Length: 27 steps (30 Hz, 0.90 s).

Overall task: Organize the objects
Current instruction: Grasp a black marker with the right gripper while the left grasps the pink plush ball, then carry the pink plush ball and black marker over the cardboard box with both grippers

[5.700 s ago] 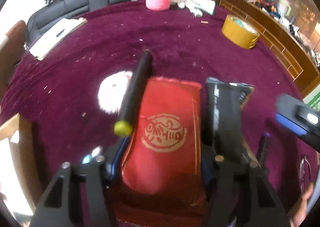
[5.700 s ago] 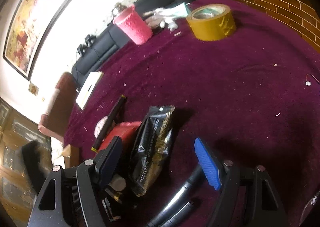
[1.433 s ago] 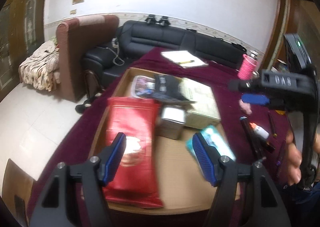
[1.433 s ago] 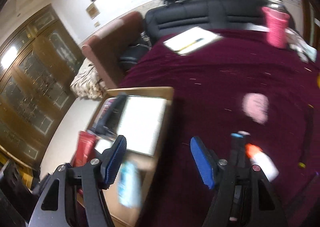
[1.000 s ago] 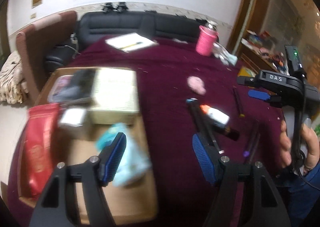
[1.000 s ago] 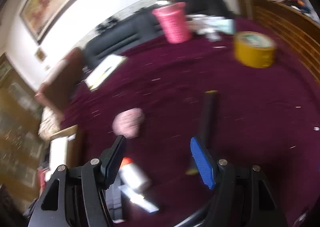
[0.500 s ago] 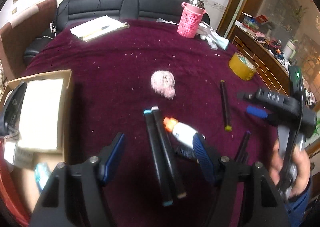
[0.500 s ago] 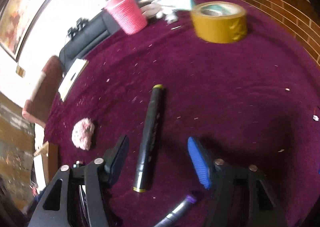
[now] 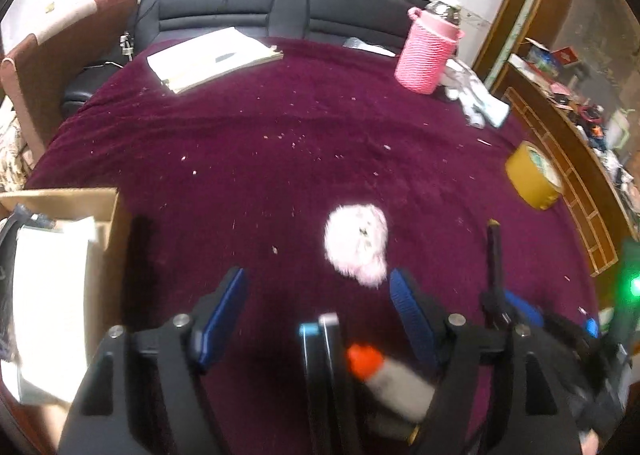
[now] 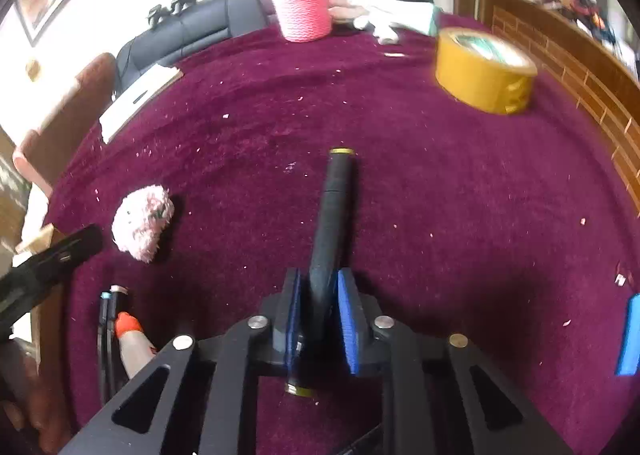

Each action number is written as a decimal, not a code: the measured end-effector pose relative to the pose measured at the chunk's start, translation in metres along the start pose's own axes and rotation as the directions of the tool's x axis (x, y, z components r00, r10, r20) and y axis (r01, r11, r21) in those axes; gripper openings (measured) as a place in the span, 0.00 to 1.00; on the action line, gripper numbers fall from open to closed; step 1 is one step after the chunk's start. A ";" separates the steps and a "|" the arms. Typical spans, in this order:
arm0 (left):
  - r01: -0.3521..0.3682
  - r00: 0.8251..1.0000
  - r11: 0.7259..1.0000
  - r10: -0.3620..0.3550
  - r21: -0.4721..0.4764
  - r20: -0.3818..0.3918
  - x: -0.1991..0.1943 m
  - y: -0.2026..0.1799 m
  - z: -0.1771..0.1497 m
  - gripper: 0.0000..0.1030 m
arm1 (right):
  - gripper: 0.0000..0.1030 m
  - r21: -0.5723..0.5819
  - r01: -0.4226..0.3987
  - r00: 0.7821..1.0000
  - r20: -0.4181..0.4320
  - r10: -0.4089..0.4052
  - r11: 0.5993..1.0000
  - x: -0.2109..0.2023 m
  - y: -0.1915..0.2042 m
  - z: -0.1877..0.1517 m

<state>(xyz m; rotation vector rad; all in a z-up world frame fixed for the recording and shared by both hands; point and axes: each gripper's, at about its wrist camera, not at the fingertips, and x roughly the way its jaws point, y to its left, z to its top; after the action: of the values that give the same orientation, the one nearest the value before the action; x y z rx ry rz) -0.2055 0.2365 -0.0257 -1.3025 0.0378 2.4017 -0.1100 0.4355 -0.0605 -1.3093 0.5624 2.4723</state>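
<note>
My right gripper [image 10: 318, 295] is shut on a black marker with yellow ends [image 10: 334, 215] that lies on the purple tablecloth; the marker also shows in the left wrist view [image 9: 495, 255]. My left gripper [image 9: 318, 307] is open and empty above two black markers [image 9: 320, 355] and a white bottle with an orange cap [image 9: 392, 379]. A pink fluffy ball [image 9: 356, 245] lies just beyond its right finger; it also shows in the right wrist view [image 10: 142, 221]. A cardboard box [image 9: 108, 215] holding a white pad sits at the left.
A pink knitted bottle cover [image 9: 426, 51], a yellow tape roll [image 9: 532, 179], a white notebook [image 9: 212, 57] and white gloves [image 9: 480, 103] lie on the far side of the table. A black sofa [image 9: 280, 11] stands behind. Wooden shelving [image 9: 580, 195] borders the right.
My right gripper has closed on the yellow-ended black marker. My left gripper has moved lower and closer to the markers and the bottle, away from the box.
</note>
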 end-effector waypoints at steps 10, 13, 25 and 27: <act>-0.079 0.997 0.994 0.080 0.072 -0.021 0.049 -0.021 0.017 0.82 | 0.17 -0.007 0.002 1.000 0.002 -0.002 1.000 0.002 0.004 0.001; -0.061 0.997 0.994 0.064 0.092 -0.037 0.061 -0.025 0.013 0.70 | 0.17 -0.007 0.002 1.000 0.005 -0.002 1.000 0.002 0.003 0.001; -0.002 0.999 0.989 -0.003 0.145 0.034 0.002 -0.025 -0.011 0.35 | 0.17 -0.033 -0.138 0.990 -0.004 0.138 0.990 -0.009 0.021 -0.006; 0.021 0.998 0.988 -0.029 0.150 0.052 -0.015 -0.025 -0.020 0.35 | 0.17 -0.057 -0.166 0.986 0.009 0.167 0.984 -0.016 0.030 -0.010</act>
<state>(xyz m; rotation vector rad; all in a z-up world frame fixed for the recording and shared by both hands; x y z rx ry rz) -0.1733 0.2502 -0.0201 -1.1628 0.1820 2.3617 -0.1071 0.4031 -0.0460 -1.3139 0.6278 2.6478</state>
